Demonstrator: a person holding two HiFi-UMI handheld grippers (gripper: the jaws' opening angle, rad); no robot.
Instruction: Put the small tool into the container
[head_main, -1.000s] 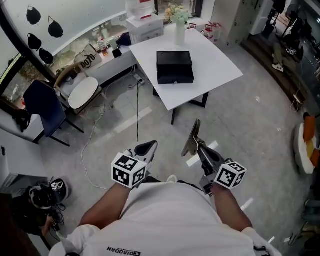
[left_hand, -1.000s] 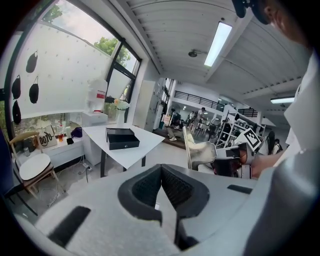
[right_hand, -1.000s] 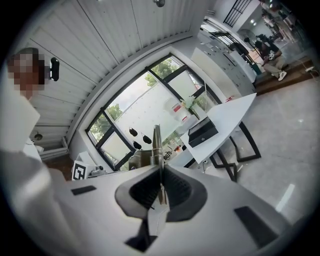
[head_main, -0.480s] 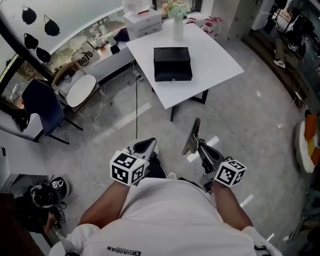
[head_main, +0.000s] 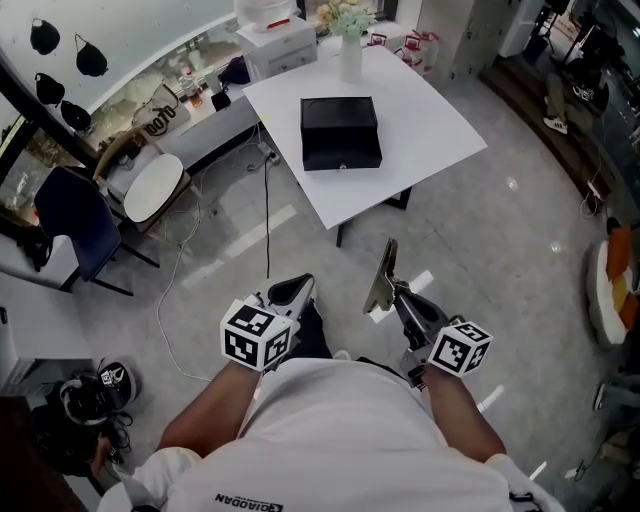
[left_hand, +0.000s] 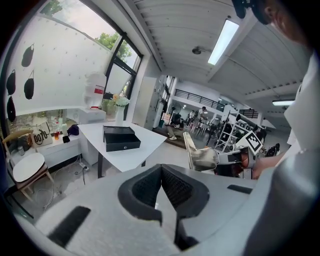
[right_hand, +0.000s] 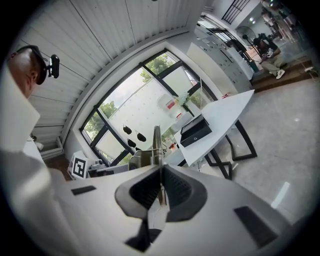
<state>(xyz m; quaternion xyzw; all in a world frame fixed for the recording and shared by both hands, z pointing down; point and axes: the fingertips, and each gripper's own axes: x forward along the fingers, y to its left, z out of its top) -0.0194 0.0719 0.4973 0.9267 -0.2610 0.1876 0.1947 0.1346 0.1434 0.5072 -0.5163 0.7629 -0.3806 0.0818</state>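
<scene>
On the white square table (head_main: 430, 130) sits the black rectangular box (head_main: 341, 132). Well short of the table, above the grey floor, the left gripper (head_main: 290, 295) has its jaws pressed together on nothing, while the right gripper (head_main: 400, 300) pinches the thin flat grey metal tool (head_main: 383, 275), its blade pointing toward the table.

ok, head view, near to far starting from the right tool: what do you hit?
right tool, shut on a thin metal blade → white table → black box → vase of flowers
</scene>
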